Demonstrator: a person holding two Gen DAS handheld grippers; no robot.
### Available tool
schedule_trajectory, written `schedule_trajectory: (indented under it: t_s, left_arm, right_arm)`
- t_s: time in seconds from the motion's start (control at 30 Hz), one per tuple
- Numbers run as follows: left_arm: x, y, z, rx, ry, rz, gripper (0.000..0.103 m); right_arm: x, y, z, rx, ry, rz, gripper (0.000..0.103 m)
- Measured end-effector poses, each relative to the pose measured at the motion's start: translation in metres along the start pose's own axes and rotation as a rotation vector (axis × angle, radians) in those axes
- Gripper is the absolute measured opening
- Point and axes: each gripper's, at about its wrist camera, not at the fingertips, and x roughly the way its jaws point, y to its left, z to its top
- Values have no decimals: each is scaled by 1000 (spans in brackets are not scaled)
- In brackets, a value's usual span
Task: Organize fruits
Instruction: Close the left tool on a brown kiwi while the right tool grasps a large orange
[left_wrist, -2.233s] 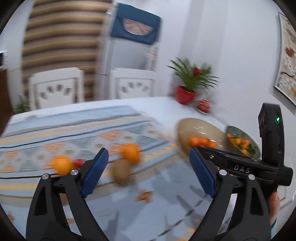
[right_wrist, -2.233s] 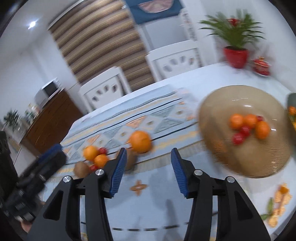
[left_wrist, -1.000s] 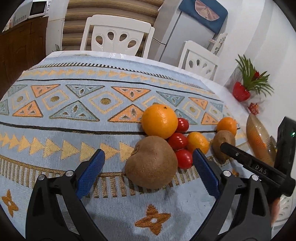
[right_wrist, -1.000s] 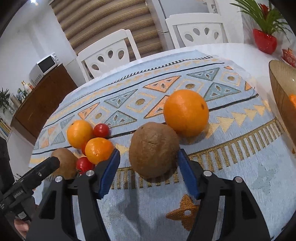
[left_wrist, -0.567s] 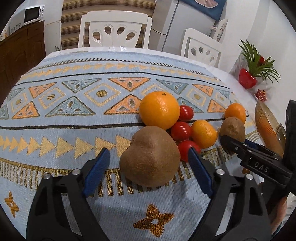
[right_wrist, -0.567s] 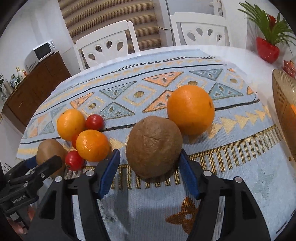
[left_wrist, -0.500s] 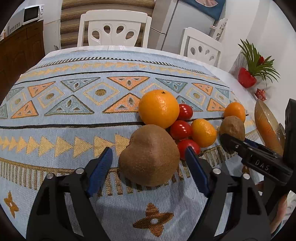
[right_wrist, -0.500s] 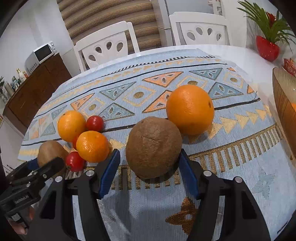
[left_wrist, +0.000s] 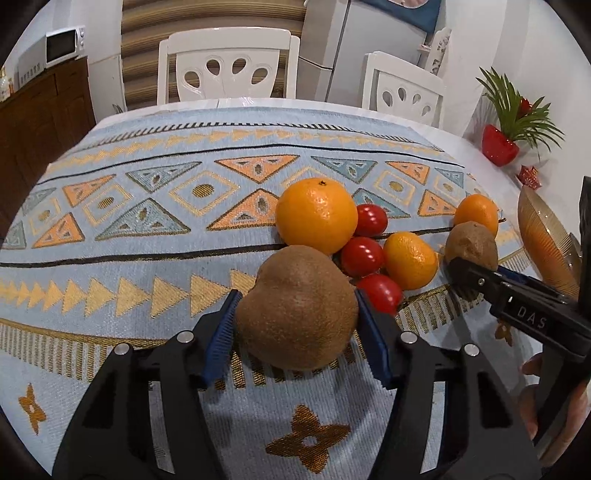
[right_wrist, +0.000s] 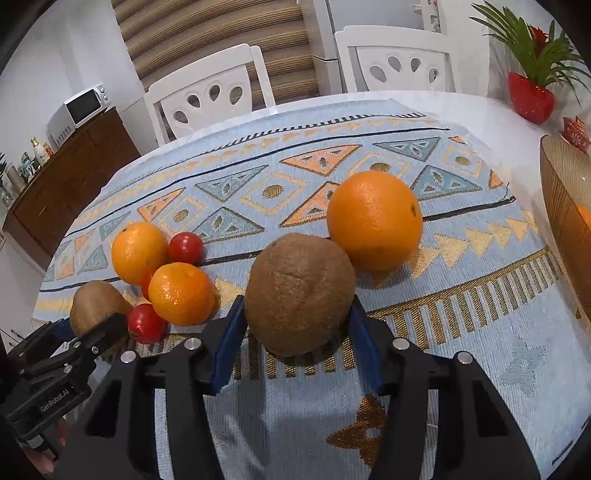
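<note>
Grabbing two kiwis at once here. Left gripper (left_wrist: 295, 300) squeezed in on the heart-shaped kiwi (left_wrist: 297, 314), blue pads (left_wrist: 221, 332) pressed against both flanks, fruit sitting on the patterned cloth (left_wrist: 147, 221) and not lifted. Same deal with the right gripper (right_wrist: 297, 301): closed to kiwi width on the round kiwi (right_wrist: 299, 291), pads snug on either side, also down on the table.

Probably picking from the near edge of each cluster for easy access, without nudging the big orange (right_wrist: 373, 219) just behind the round kiwi or the cherry tomatoes (left_wrist: 362, 256) crowding the other one. Gripping across the widest part too, presumably to stop the fruit slipping or rolling.

As for containers: only an amber ribbed bowl (right_wrist: 565, 206) at the far right edge of the table, well apart from both kiwis. Just a sliver of something orange showing inside; can't tell what else is in it. Likely the drop-off spot, but guessing there.
</note>
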Motion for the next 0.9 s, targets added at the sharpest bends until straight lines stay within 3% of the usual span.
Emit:
schedule_trajectory:
  t_s: [0.2,0.7,0.83,0.9]
  left_arm:
    - [-6,4,0,-16,-29,-6,61]
    - [-6,3,1,-9,-28,-4,61]
    - [-5,3,0,-10,-22,-6,61]
    - [-5,3,1,-11,-20,-7,61]
  right_arm:
    - [-6,-6,-1,26,-13,52,53]
    - [-6,-8,-2,39,-8,59,53]
    - [-9,-16,-2,75,-10,111,59]
    - [-22,-25,-4,110,-54,133,73]
